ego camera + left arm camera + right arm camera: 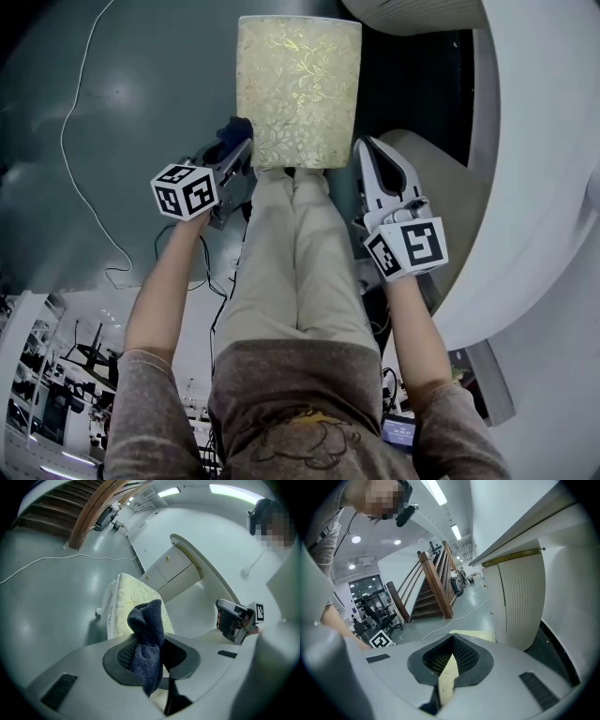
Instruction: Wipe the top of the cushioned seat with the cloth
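The cushioned seat (298, 89) has a cream, leaf-patterned top and stands on the floor just ahead of the person's knees. A dark blue cloth (232, 131) hangs bunched at the seat's left edge, with my left gripper (236, 150) shut on it. In the left gripper view the cloth (146, 639) droops between the jaws in front of the seat (126, 604). My right gripper (367, 148) hovers by the seat's right edge, shut, with nothing in it. Through its narrow slit in the right gripper view (451, 665) a strip of the seat (473, 635) shows.
The person's legs in beige trousers (300, 262) run between the two grippers. A white cable (80, 141) trails over the grey floor on the left. A curved white counter (525, 187) rises close on the right. A wooden staircase (433, 588) stands further off.
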The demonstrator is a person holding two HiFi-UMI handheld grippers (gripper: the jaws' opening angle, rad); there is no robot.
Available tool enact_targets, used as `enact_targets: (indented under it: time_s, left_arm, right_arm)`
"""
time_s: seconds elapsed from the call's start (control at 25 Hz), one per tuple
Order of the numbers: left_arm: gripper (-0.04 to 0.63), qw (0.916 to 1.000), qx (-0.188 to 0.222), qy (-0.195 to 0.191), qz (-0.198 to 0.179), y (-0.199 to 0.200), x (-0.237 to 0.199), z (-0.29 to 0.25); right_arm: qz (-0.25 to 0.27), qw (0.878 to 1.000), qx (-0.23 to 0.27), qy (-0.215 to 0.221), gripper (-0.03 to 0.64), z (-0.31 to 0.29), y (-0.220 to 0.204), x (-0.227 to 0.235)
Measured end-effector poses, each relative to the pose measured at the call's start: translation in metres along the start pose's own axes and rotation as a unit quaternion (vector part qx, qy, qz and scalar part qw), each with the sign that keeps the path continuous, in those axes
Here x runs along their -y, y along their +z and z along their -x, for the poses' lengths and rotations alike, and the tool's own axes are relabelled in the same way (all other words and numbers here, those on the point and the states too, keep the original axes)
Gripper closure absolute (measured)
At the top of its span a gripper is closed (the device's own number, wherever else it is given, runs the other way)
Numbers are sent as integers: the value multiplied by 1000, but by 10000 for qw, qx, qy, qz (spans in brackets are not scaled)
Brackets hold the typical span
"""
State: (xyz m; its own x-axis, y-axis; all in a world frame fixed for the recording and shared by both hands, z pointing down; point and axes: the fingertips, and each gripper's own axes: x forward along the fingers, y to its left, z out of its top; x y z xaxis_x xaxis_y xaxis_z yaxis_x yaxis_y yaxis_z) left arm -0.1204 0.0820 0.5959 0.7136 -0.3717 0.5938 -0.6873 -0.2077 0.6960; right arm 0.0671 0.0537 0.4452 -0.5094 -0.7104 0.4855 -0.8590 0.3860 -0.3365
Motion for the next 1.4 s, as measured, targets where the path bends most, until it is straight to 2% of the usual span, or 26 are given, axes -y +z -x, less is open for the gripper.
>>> enact_targets:
  time_s: [0.28,0.52,0.84,1.08,1.4]
  left_arm:
    - [500,9997,11,225,20,-15,-22,7]
    - [500,9998,-57,169,54,-28,-18,-12]
    - [500,9997,-198,-119,49,-33,10,-40]
    - [500,9977,-506,-428,-169,-43,44,-73]
    - [500,9934,-759,-813,-277,-53,88,-112]
  right_arm:
    - [81,9999,-71,106,617,-5,-1,-4]
    - [106,9998,-57,131,617,-8,-2,-1]
    - [56,9999,-70,73,617,-5,-6,4]
    - [-1,10000,-45,0,617,0,-8,9]
    - [-59,9998,69,-149,617,10,-4,18]
